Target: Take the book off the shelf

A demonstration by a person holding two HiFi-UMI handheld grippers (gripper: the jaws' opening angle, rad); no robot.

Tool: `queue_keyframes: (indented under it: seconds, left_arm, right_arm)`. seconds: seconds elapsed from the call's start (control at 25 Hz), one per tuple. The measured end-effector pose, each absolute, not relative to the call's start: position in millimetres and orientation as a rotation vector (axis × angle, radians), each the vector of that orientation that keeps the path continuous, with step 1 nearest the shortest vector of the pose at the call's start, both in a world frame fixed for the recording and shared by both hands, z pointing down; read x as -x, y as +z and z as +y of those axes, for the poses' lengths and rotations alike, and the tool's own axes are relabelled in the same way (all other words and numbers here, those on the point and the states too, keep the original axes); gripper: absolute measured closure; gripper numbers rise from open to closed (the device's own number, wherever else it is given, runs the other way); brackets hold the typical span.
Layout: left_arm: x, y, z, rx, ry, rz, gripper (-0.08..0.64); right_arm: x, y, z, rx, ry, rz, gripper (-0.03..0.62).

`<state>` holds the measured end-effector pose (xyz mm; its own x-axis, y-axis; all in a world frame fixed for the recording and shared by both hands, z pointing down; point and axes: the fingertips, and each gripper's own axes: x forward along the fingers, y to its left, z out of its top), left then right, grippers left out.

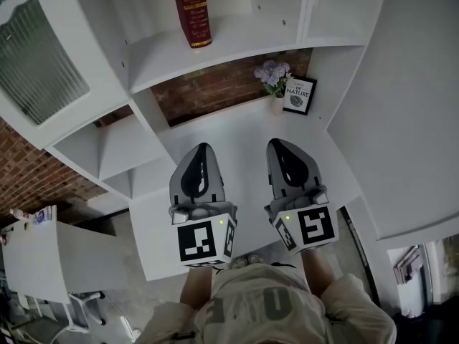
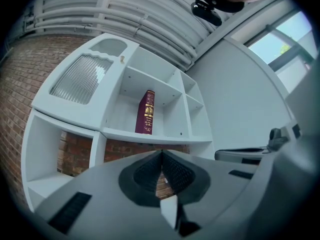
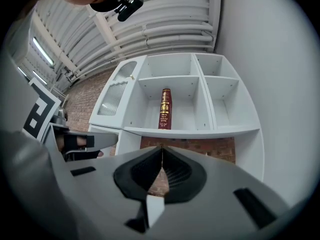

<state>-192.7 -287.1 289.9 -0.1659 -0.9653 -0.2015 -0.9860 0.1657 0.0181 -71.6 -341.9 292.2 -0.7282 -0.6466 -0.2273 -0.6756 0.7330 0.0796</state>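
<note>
One red book [image 1: 191, 9] stands upright on the white shelf [image 1: 237, 45] at 12 o'clock, well apart from both claws. Below, over the worktop [image 1: 244, 131], the left claw [image 1: 203, 149] at 7 o'clock is clenched on nothing. The right claw [image 1: 277, 143] at 5 o'clock is likewise clenched and empty, with purple flowers [image 1: 272, 74] at its 12 o'clock.

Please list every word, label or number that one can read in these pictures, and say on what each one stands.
"OF NATURE": on the framed picture beside the flowers; the small line above these words is too small to read.
Gold print on the spine of the red book: too small to read.
Large letters on the person's shirt: too distorted to read.
</note>
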Motion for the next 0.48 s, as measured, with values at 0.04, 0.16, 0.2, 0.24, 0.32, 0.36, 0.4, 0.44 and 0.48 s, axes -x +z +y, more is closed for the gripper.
queue_keyframes:
  seconds: [0.04, 0.16, 0.2, 0.24, 0.32, 0.36, 0.4, 0.44, 0.48]
  left_arm:
    - [191, 289, -288, 1.928, 0.217, 2.284, 0.548]
    - [186, 282, -291, 1.914, 0.220, 2.278, 0.548]
    - [185, 278, -292, 1.904, 0.220, 2.274, 0.548]
    - [184, 275, -294, 1.893, 0.218, 2.271, 0.548]
    - [181, 269, -297, 1.879, 0.207, 2.263, 0.548]
    - [180, 266, -299, 1.874, 0.207, 2.259, 0.548]
    - [180, 263, -300, 1.869, 0.213, 2.254, 0.548]
    - [179, 260, -302, 1.865, 0.219, 2.249, 0.548]
    - [178, 257, -303, 1.862, 0.223, 2.241, 0.548]
  right_arm:
    - [71, 293, -342, 1.057, 0.231, 2.753, 0.577]
    - [69, 295, -344, 1.047, 0.224, 2.763, 0.577]
    - [68, 295, -344, 1.042, 0.222, 2.764, 0.577]
    - [67, 294, -344, 1.039, 0.221, 2.763, 0.577]
    - [64, 292, -345, 1.035, 0.220, 2.757, 0.577]
    - [63, 291, -346, 1.034, 0.221, 2.752, 0.577]
    - [62, 289, -346, 1.034, 0.224, 2.748, 0.577]
    - [61, 288, -347, 1.033, 0.227, 2.743, 0.577]
    - [60, 287, -347, 1.033, 0.229, 2.740, 0.577]
